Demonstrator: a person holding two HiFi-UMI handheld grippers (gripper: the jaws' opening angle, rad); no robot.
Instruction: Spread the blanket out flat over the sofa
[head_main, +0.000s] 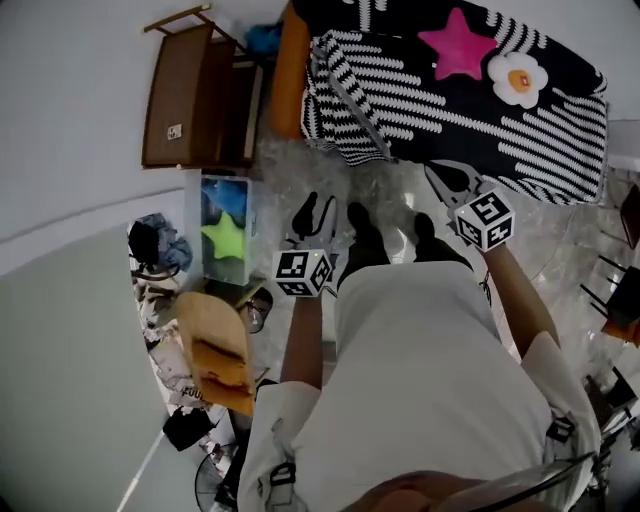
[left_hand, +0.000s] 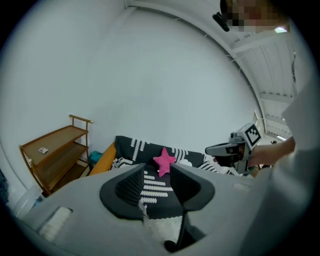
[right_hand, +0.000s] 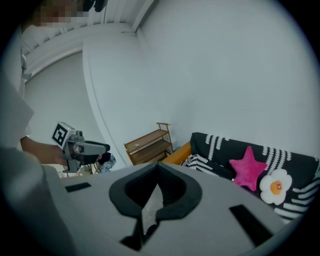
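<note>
The black blanket (head_main: 470, 115) with white dashed stripes lies over the sofa (head_main: 288, 75). Part of it is bunched in folds at the sofa's left end (head_main: 340, 110). A pink star cushion (head_main: 458, 45) and a white flower cushion (head_main: 518, 78) rest on top. Both grippers hover over the floor in front of the sofa, clear of the blanket. My left gripper (head_main: 316, 215) (left_hand: 157, 170) is open with nothing between its jaws. My right gripper (head_main: 436, 175) (right_hand: 158, 165) has its tips together and holds nothing.
A wooden shelf unit (head_main: 195, 95) stands left of the sofa against the wall. A clear box with a green star cushion (head_main: 225, 235), a wooden stool (head_main: 215, 345) and floor clutter (head_main: 160, 250) sit at the left. Dark chair legs (head_main: 620, 290) are at the right.
</note>
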